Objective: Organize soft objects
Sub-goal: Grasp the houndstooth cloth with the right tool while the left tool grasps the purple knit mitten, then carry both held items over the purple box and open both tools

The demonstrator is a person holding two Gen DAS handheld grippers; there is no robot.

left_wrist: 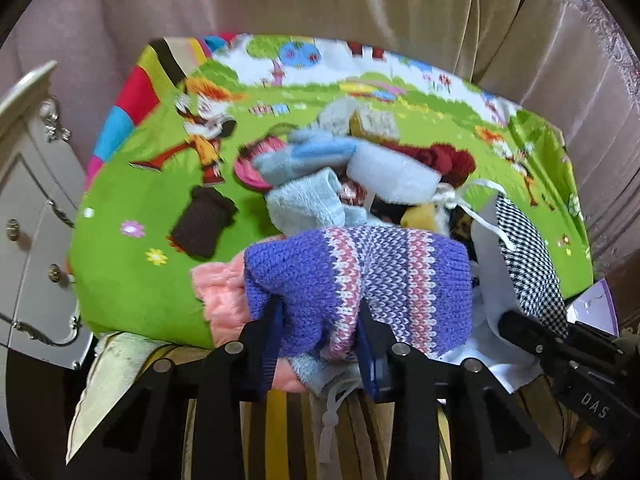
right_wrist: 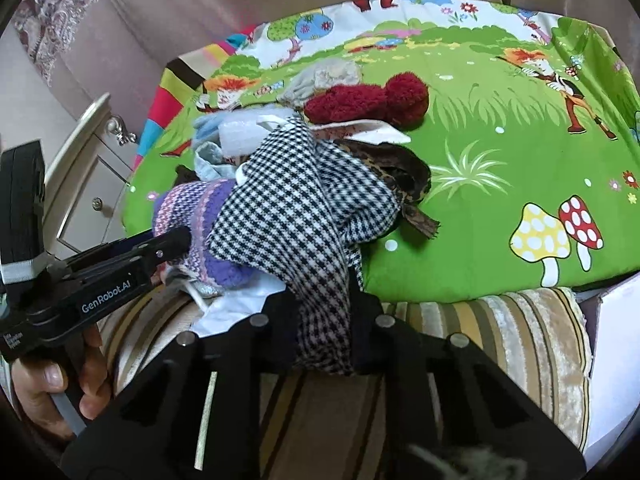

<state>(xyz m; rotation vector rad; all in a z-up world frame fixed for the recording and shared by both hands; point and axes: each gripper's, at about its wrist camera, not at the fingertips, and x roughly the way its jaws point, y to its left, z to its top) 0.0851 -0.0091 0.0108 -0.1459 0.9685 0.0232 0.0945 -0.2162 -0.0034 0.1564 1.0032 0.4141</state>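
I have both grippers down at the near edge of the pile of soft things heaped on the green cartoon sheet point(left_wrist: 132, 280). My left gripper point(left_wrist: 320, 332) has its jaws drawn in on the purple knit point(left_wrist: 360, 272), the one with pink and white bands, the pads pressing its lower edge from either side so the wool bunches between them; a pink knit point(left_wrist: 220, 292) lies just beside it on the left, partly under it. My right gripper point(right_wrist: 324, 320) is nearly shut, pinching the checked cloth point(right_wrist: 296, 200), a black-and-white houndstooth piece that runs up from the jaws and drapes over the heap. In the right wrist view I see the left gripper's tip at the purple knit point(right_wrist: 200, 216) and the hand point(right_wrist: 60, 380) around its handle (fingers wrapped on the grip). Further back in the pile lie a pale blue fleece point(left_wrist: 304, 204), a white block point(left_wrist: 392, 176), a dark red fuzzy piece point(right_wrist: 368, 98) and a brown patterned cloth point(right_wrist: 396, 168) just beside the checked one. A dark brown knit point(left_wrist: 202, 224) sits apart on the sheet to the left. Striped upholstery point(right_wrist: 480, 320) shows below the sheet, a white cabinet point(left_wrist: 32, 208) to the left, curtains point(left_wrist: 320, 8) behind.
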